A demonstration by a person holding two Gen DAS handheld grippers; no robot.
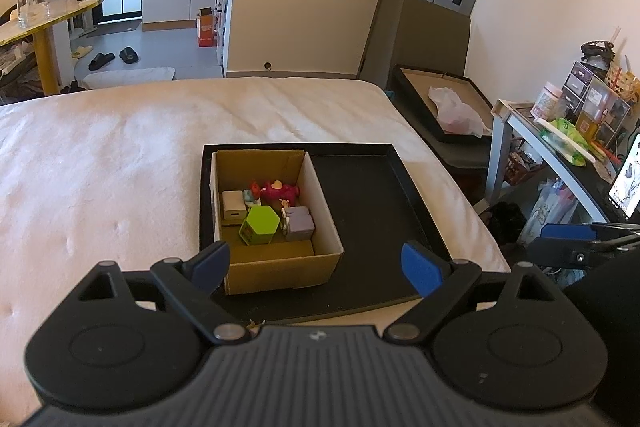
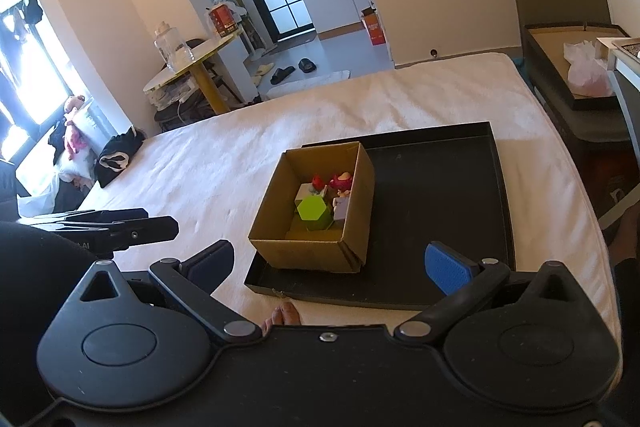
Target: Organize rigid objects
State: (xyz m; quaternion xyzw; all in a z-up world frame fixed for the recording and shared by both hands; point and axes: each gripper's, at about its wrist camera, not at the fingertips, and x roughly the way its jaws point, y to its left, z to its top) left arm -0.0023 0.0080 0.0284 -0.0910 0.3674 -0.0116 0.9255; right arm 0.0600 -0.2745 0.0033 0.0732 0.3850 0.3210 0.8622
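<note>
Left gripper (image 1: 318,269) spread wide, holding nothing, raised near edge of black tray (image 1: 384,211). Right gripper (image 2: 336,267) likewise spread wide, holding nothing. Cardboard box (image 1: 320,195) on left part of tray, on white bed (image 1: 100,167). Inside box: green hexagonal block (image 1: 260,225), lilac cube (image 1: 300,223), white charger (image 1: 233,207), pink toy (image 1: 280,191).
</note>
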